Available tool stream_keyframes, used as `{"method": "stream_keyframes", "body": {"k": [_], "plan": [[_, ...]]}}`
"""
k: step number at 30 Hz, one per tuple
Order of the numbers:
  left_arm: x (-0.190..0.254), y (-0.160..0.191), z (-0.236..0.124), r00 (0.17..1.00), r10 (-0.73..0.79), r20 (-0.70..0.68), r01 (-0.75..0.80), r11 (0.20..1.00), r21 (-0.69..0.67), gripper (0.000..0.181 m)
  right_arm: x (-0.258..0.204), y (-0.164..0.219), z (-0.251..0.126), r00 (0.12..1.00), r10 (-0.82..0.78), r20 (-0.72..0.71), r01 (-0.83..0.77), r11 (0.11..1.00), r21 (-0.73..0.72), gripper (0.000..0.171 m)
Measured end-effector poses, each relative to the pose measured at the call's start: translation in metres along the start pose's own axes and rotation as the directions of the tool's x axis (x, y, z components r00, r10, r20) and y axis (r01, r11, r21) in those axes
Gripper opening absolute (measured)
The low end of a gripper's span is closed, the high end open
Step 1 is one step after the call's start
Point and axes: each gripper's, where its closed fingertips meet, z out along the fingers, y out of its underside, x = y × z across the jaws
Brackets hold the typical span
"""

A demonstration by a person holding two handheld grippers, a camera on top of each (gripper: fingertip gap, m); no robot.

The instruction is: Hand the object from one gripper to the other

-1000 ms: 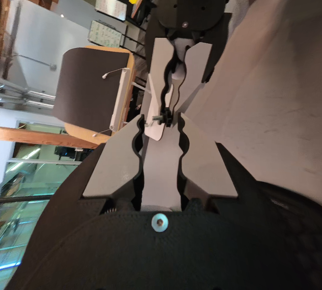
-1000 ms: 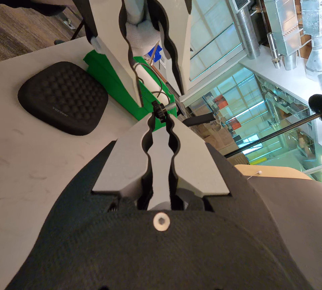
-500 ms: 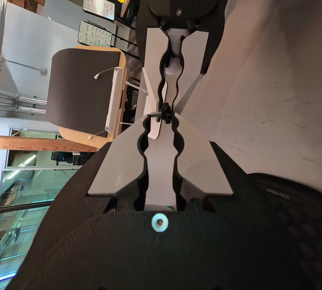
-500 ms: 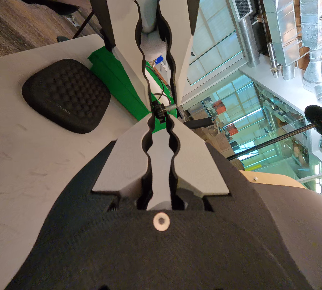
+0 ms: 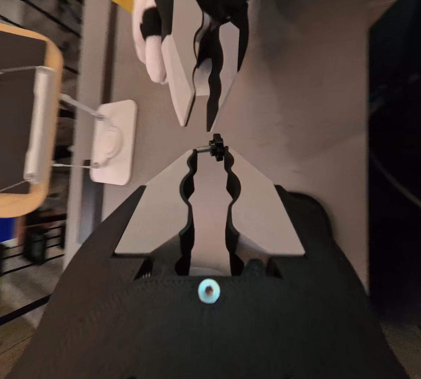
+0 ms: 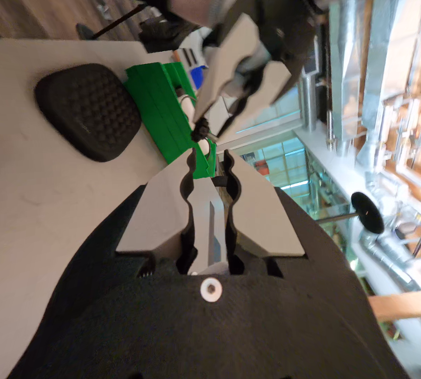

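Note:
The object is a small black star-knob screw (image 5: 215, 147) with a short threaded stud. My left gripper (image 5: 210, 149) is shut on it, and the screw lies crosswise between the fingertips. My right gripper (image 5: 197, 124) hangs just beyond it, jaws apart, not touching the knob. In the right wrist view my right gripper (image 6: 210, 152) is open and empty. There the left gripper (image 6: 205, 131) holds the knob screw (image 6: 200, 131) at its tips, a short way ahead. Both views are blurred by motion.
Both grippers are above a pale table (image 5: 296, 117). A black dimpled pad (image 6: 88, 110) and a green plastic holder (image 6: 159, 108) lie on it. A white flat device (image 5: 114, 140) sits at the table's left edge. A dark object (image 5: 396, 140) stands at the right. Left and right tips are no more than a few centimetres apart.
The right gripper, which held the knob screw, has opened and drawn back. The left gripper closed on the screw and now holds it alone. Both views have swung.

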Motion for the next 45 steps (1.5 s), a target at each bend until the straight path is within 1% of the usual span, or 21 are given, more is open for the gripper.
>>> {"method": "stream_keyframes", "body": {"k": [3, 5, 10, 11, 13, 14, 21, 23, 25, 27, 28, 30, 31, 33, 35, 36, 38, 40, 41, 43, 45], "plan": [[0.010, 0.000, 0.000, 0.984, -0.035, -0.176, 0.030, 0.999, -0.034, 0.022, -0.021, -0.009, 0.003, 0.980, -0.194, 0.054, 0.195, 0.981, -0.017, 0.024], [0.017, -0.005, 0.003, 0.959, -0.036, -0.280, 0.029, 0.999, -0.031, 0.022, -0.030, -0.012, 0.006, 0.959, -0.277, 0.065, 0.279, 0.960, -0.030, 0.023], [0.033, 0.000, 0.016, 0.891, -0.081, -0.447, 0.035, 0.993, -0.110, 0.022, -0.035, -0.011, 0.009, 0.919, -0.391, 0.043, 0.393, 0.917, -0.066, 0.024], [0.035, 0.000, 0.018, 0.882, -0.085, -0.464, 0.032, 0.992, -0.121, 0.022, -0.034, -0.011, 0.009, 0.916, -0.399, 0.038, 0.400, 0.914, -0.071, 0.020], [0.040, 0.000, 0.021, 0.861, -0.096, -0.500, 0.033, 0.990, -0.134, 0.022, -0.039, -0.011, 0.008, 0.910, -0.410, 0.067, 0.414, 0.908, -0.062, 0.006], [0.041, 0.000, 0.022, 0.856, -0.096, -0.509, 0.030, 0.990, -0.135, 0.022, -0.042, -0.010, 0.008, 0.909, -0.409, 0.082, 0.414, 0.908, -0.063, 0.003], [0.042, 0.004, 0.022, 0.843, -0.133, -0.521, 0.071, 0.988, -0.136, 0.022, -0.044, -0.007, 0.011, 0.928, -0.362, 0.091, 0.369, 0.925, -0.085, 0.003], [0.030, 0.003, 0.023, 0.886, -0.124, -0.446, 0.082, 0.990, -0.113, 0.029, -0.037, -0.001, 0.012, 0.948, -0.312, 0.068, 0.318, 0.942, -0.106, 0.003], [0.010, 0.003, 0.021, 0.954, -0.104, -0.282, 0.081, 0.992, -0.093, 0.040, -0.027, 0.007, 0.013, 0.978, -0.203, 0.037, 0.206, 0.970, -0.129, 0.003], [-0.010, -0.003, 0.013, 0.995, -0.055, -0.080, 0.053, 0.998, -0.026, 0.044, -0.015, 0.015, 0.013, 1.000, 0.012, 0.016, -0.009, 0.992, -0.125, 0.003], [-0.019, -0.005, 0.009, 0.999, -0.025, 0.033, 0.025, 1.000, -0.007, 0.046, -0.009, 0.019, 0.013, 0.989, 0.149, 0.010, -0.147, 0.983, -0.110, 0.003], [-0.035, -0.007, 0.002, 0.957, 0.078, 0.281, -0.077, 0.997, -0.011, 0.049, 0.002, 0.025, 0.011, 0.917, 0.399, 0.012, -0.397, 0.915, -0.070, 0.003], [-0.038, -0.009, -0.001, 0.917, 0.132, 0.378, -0.130, 0.991, -0.030, 0.051, 0.006, 0.027, 0.011, 0.855, 0.519, 0.027, -0.517, 0.855, -0.046, 0.003], [-0.044, -0.011, -0.003, 0.800, 0.252, 0.544, -0.233, 0.967, -0.106, 0.053, 0.016, 0.027, 0.009, 0.688, 0.721, 0.075, -0.724, 0.689, 0.016, 0.003], [-0.043, -0.011, -0.001, 0.703, 0.347, 0.621, -0.296, 0.936, -0.189, 0.055, 0.020, 0.029, 0.008, 0.517, 0.844, 0.141, -0.855, 0.516, 0.045, 0.003], [-0.040, -0.012, 0.004, 0.674, 0.386, 0.630, -0.326, 0.920, -0.216, 0.059, 0.022, 0.029, 0.007, 0.450, 0.877, 0.170, -0.893, 0.446, 0.064, 0.003], [-0.044, -0.017, 0.005, 0.597, 0.421, 0.683, -0.354, 0.902, -0.246, 0.058, 0.021, 0.027, 0.007, 0.341, 0.908, 0.244, -0.940, 0.335, 0.069, 0.003], [-0.052, -0.018, 0.006, 0.535, 0.446, 0.718, -0.351, 0.890, -0.291, 0.059, 0.019, 0.022, 0.006, 0.284, 0.911, 0.299, -0.959, 0.277, 0.069, 0.003], [-0.055, -0.019, 0.006, 0.502, 0.462, 0.731, -0.359, 0.880, -0.310, 0.055, 0.017, 0.019, 0.006, 0.267, 0.907, 0.325, -0.963, 0.260, 0.063, 0.003], [-0.053, -0.020, 0.015, 0.513, 0.481, 0.711, -0.379, 0.870, -0.315, 0.048, 0.015, 0.015, 0.006, 0.242, 0.903, 0.354, -0.970, 0.238, 0.058, 0.003], [-0.051, -0.022, 0.018, 0.502, 0.499, 0.706, -0.404, 0.857, -0.319, 0.025, 0.014, 0.013, 0.005, 0.216, 0.899, 0.381, -0.976, 0.214, 0.047, 0.003]]}}
